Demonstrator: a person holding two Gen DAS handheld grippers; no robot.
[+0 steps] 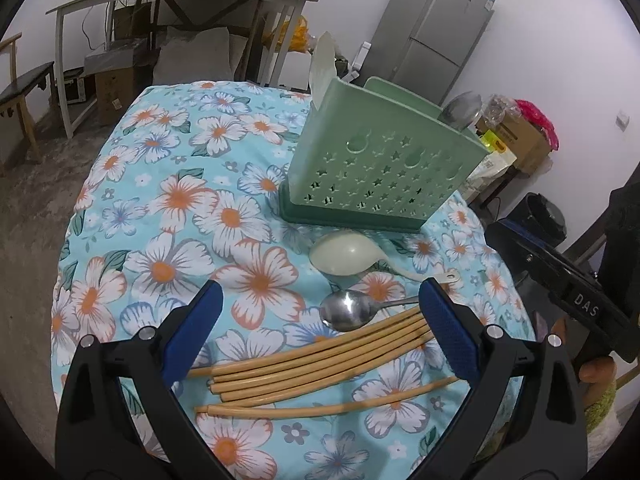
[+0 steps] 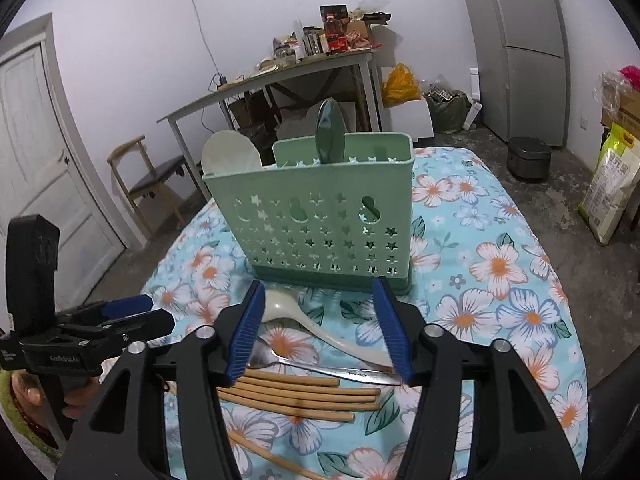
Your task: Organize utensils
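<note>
Surface: floral cloth (image 1: 168,184) over a table, grey fridge (image 1: 444,28) behind.
Holder: green star-cut utensil holder (image 2: 320,224) upright mid-table, a white scoop (image 2: 228,152) and a green one (image 2: 331,130) standing in it.
Loose utensils: white ladle (image 1: 344,256), metal spoon (image 1: 348,310) and bamboo chopsticks (image 1: 320,364) lie just before it.
Left gripper (image 1: 320,320): jaws wide, above the chopsticks.
Right gripper (image 2: 320,332): jaws apart, nothing clamped; seemingly above the spoon handle.

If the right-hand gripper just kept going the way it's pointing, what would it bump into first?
Probably the metal spoon lying across the gap between the right gripper's open jaws, with the white ladle just beyond it. The green utensil holder stands farther back. Depth is hard to judge.
</note>
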